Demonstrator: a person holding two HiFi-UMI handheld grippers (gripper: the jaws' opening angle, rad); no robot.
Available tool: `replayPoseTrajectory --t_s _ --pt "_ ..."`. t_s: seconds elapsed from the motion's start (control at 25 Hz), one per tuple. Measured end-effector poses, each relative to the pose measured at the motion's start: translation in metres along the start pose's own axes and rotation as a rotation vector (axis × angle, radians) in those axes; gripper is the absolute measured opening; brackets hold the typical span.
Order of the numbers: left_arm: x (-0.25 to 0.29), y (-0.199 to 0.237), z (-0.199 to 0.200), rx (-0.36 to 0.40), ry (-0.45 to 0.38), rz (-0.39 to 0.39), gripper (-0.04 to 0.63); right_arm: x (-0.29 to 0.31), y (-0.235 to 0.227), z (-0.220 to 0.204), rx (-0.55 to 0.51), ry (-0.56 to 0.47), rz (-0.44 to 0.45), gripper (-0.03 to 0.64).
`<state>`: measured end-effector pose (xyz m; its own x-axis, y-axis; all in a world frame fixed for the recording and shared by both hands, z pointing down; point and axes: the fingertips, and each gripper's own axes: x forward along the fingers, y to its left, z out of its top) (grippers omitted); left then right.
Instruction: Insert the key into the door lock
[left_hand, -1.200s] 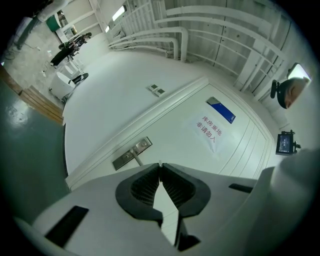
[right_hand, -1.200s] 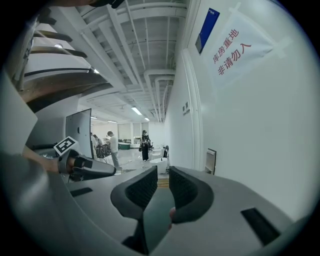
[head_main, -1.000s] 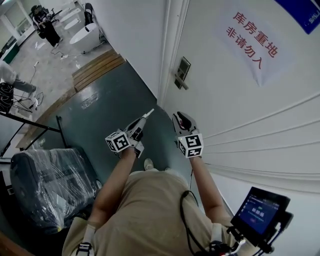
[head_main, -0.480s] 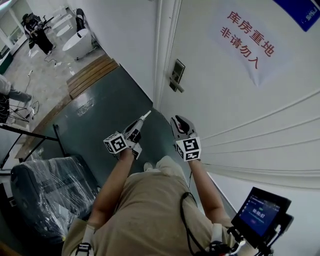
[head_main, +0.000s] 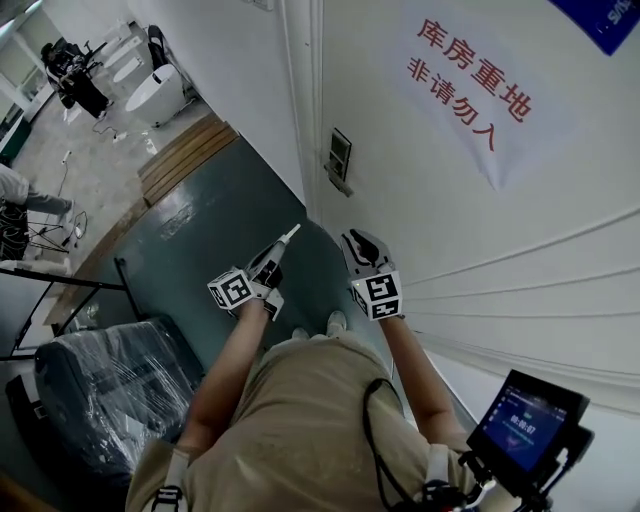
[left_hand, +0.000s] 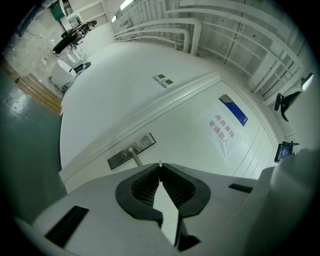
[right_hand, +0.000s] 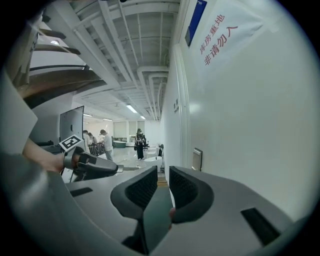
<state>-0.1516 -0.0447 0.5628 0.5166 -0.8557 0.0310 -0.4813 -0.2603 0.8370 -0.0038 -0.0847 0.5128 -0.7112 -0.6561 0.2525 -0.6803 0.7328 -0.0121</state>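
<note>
A silver lock plate (head_main: 340, 153) with a lever handle sits on the white door (head_main: 480, 210), near the door frame. My left gripper (head_main: 292, 233) is shut on a thin silver key that sticks out of its tip. It points up toward the plate and is well short of it. In the left gripper view the key tip (left_hand: 160, 164) shows just below the lock plate (left_hand: 131, 151). My right gripper (head_main: 358, 240) hovers beside the door, its pads (right_hand: 144, 186) a narrow gap apart with nothing between them. The lock plate (right_hand: 197, 159) lies ahead of it.
A sign with red lettering (head_main: 470, 95) hangs on the door. A plastic-wrapped chair (head_main: 100, 390) stands at the lower left, and a small screen (head_main: 525, 420) at the lower right. Wooden boards (head_main: 185, 150), a white tub (head_main: 160, 95) and people (head_main: 75, 75) are far down the hall.
Both grippers have moved forward along the door with the person's step. In the head view the lock plate now stands a little nearer the key tip. Both jaws are as before.
</note>
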Motion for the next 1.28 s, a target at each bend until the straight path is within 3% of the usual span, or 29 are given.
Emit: replayPoseTrajectory --t_s 0.52,0.84,1.28 --pt "0.056 0.020 -0.018 -0.062 -0.008 0.030 0.034 0.006 -0.057 -0.009 -0.005 0.002 0.023 0.061" --pt "0.059 0.020 -0.016 -0.070 -0.007 0.037 0.034 0.000 -0.059 -0.009 0.001 0.015 0.021 0.061" --pt "0.088 0.048 0.007 -0.103 0.029 0.037 0.034 0.040 -0.063 -0.010 -0.006 0.064 0.013 0.061"
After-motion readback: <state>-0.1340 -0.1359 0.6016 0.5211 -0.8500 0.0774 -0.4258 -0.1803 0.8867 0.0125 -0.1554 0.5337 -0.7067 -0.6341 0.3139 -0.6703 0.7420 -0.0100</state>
